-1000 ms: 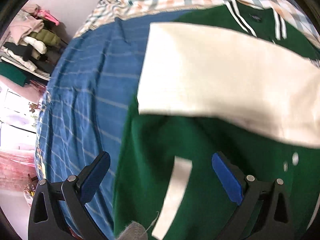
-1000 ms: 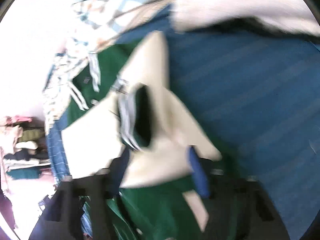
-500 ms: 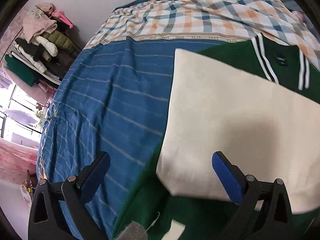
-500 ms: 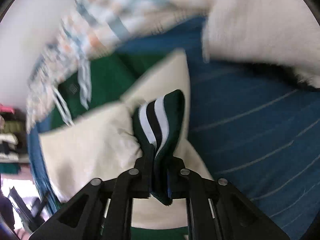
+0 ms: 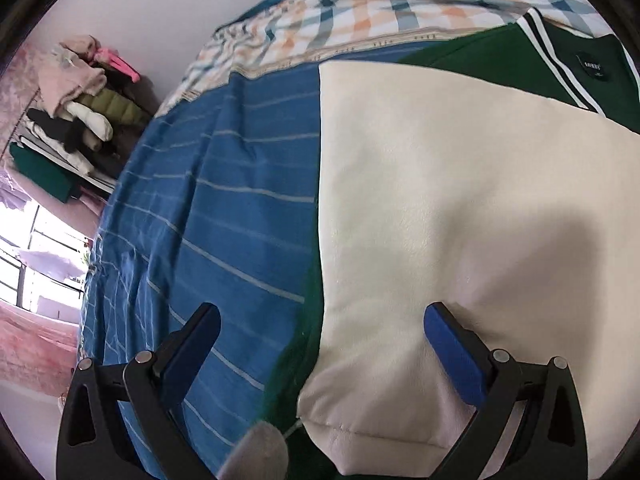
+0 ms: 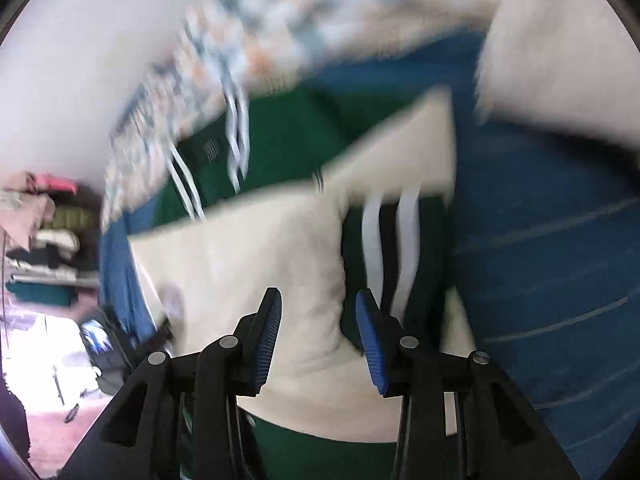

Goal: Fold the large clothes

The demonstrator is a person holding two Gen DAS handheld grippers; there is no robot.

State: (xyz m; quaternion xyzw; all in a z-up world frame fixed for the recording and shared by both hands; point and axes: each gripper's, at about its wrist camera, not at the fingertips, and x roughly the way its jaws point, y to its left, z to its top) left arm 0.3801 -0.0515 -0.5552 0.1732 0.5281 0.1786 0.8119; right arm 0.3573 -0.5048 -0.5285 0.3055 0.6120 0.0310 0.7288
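Fingers of the right gripper (image 6: pixel 318 332), clamped on the striped cuff (image 6: pixel 394 248) half a second ago, now stand apart, cuff resting on the jacket (image 5: pixel 472 216). Left gripper (image 5: pixel 320 344) stays wide open above its cream sleeve. The collar label (image 5: pixel 593 67) is unreadable. Jacket lies on the blue bedsheet (image 5: pixel 224 216), checked blanket (image 5: pixel 384 4) beyond.

The right wrist view is smeared by motion: the checked blanket (image 6: pixel 280 32) at the far side is only streaks of colour, and the pale mass (image 6: pixel 560 60) at far right has no readable edge or shape. The striped cuff (image 6: pixel 390 248) of the jacket (image 6: pixel 288 140) is blurred too. In the left wrist view the cream sleeve (image 5: pixel 460 208) runs off the right edge and hides most of the green body beneath it. The black collar label (image 5: pixel 593 67) carries lettering too small to read. A grey fuzzy object (image 5: pixel 256 456) is cut off at the near edge.
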